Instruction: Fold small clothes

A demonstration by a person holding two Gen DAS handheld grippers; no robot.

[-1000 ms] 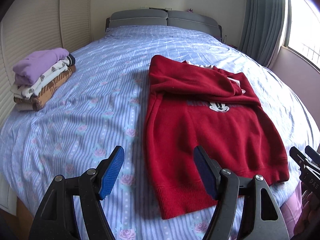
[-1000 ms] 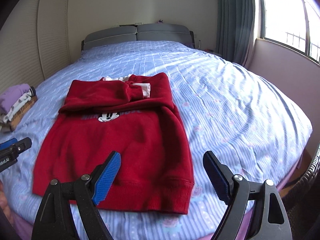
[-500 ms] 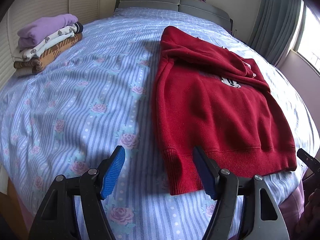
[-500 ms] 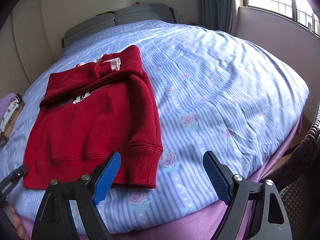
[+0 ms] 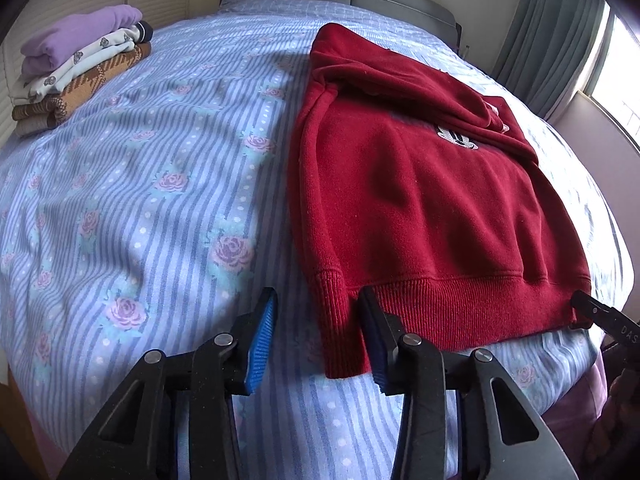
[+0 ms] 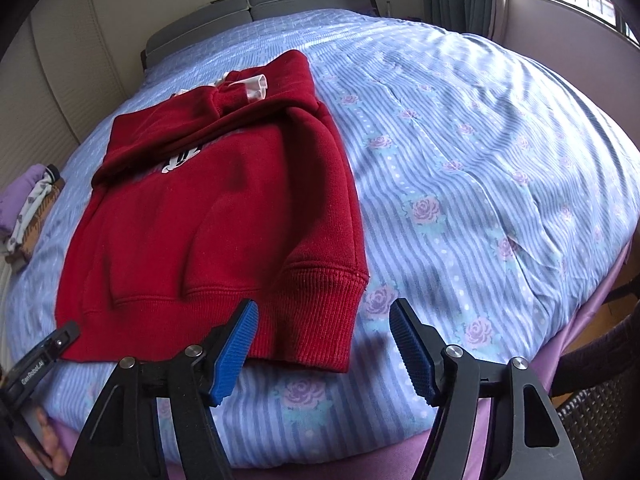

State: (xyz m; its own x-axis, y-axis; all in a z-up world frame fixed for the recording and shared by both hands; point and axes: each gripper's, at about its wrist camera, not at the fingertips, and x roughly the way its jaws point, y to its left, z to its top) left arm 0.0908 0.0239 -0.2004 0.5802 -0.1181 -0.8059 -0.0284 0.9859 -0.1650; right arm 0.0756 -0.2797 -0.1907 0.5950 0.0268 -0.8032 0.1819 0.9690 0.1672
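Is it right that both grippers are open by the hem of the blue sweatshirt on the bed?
Nearly: the sweatshirt is red, not blue, as the left wrist view shows. Both the left gripper and right gripper are open at its hem, on the bed.

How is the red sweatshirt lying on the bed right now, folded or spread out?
Partly folded: the red fleece sweatshirt has both sleeves crossed over its chest, while its body lies flat down to the ribbed hem.

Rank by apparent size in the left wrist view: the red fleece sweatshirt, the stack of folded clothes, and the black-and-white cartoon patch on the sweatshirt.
1. Red fleece sweatshirt, largest by far.
2. Stack of folded clothes; it lies farther from the camera, so its true size is unsure.
3. Black-and-white cartoon patch, smallest.
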